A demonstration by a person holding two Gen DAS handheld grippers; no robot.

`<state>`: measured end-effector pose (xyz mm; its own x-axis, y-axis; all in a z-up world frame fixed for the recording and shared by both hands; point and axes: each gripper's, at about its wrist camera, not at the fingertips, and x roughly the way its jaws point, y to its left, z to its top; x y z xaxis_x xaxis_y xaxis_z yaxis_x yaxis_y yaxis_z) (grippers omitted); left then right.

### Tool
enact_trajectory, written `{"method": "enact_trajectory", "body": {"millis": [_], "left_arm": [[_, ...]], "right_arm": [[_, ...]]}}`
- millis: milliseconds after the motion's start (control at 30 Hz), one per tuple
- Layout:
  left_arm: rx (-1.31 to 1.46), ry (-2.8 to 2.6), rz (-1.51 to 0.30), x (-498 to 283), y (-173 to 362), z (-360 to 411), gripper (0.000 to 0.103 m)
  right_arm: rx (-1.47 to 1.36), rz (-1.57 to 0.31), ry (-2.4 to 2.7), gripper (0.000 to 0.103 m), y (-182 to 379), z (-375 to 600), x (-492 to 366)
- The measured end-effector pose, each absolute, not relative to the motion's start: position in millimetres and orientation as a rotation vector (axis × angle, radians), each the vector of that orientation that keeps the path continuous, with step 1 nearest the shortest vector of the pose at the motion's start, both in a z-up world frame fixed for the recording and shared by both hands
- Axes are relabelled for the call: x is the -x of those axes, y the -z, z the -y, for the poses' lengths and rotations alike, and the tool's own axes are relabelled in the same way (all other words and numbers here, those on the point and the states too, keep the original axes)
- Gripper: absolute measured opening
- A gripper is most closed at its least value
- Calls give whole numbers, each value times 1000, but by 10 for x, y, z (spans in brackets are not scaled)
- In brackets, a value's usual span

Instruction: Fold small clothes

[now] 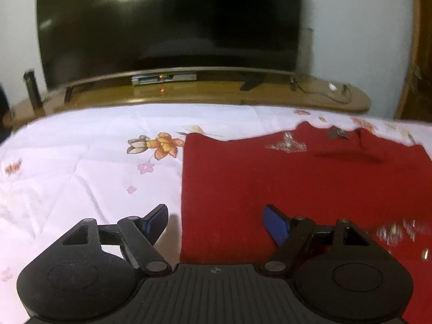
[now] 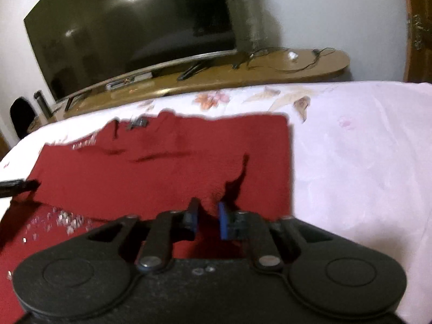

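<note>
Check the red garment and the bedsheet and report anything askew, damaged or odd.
Nothing looks damaged or spilled. The red garment lies partly folded on the floral bedsheet, its far edge ragged and uneven, with a raised crease running up from where the right tool pinches it. The left tool is open over the garment's left edge.

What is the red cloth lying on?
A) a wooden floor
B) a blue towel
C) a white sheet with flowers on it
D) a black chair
C: the red cloth lies spread on a white sheet printed with orange and pink flowers, seen all around it in both wrist views.
</note>
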<state>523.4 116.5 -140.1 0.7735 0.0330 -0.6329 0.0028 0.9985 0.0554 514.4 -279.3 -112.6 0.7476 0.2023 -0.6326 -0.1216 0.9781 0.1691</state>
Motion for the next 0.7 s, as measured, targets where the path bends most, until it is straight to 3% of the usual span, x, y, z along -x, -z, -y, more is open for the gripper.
{"method": "enact_trajectory", "body": {"millis": [33, 100, 133, 467, 600, 700], "left_arm": [[-81, -20, -702, -5236, 1448, -1143, 81], [-46, -55, -724, -5246, 1421, -1193, 85], [-29, -73, -731, -5230, 1386, -1213, 85], [141, -32, -712, -3822, 1142, -1434, 85], [260, 59, -798, -3250, 1223, -1507, 70], [339, 133, -860, -2927, 1335, -1559, 68]], "right_arm": [[-111, -651, -164, 40, 1065, 2808, -5068], [-89, -668, -174, 40, 1118, 2829, -5085], [-68, -743, -178, 40, 1235, 2830, -5172], [-265, -685, -239, 46, 909, 3392, -4431], [-336, -752, -240, 44, 1030, 3622, -3866], [-439, -807, -240, 44, 1129, 3742, -3412]]}}
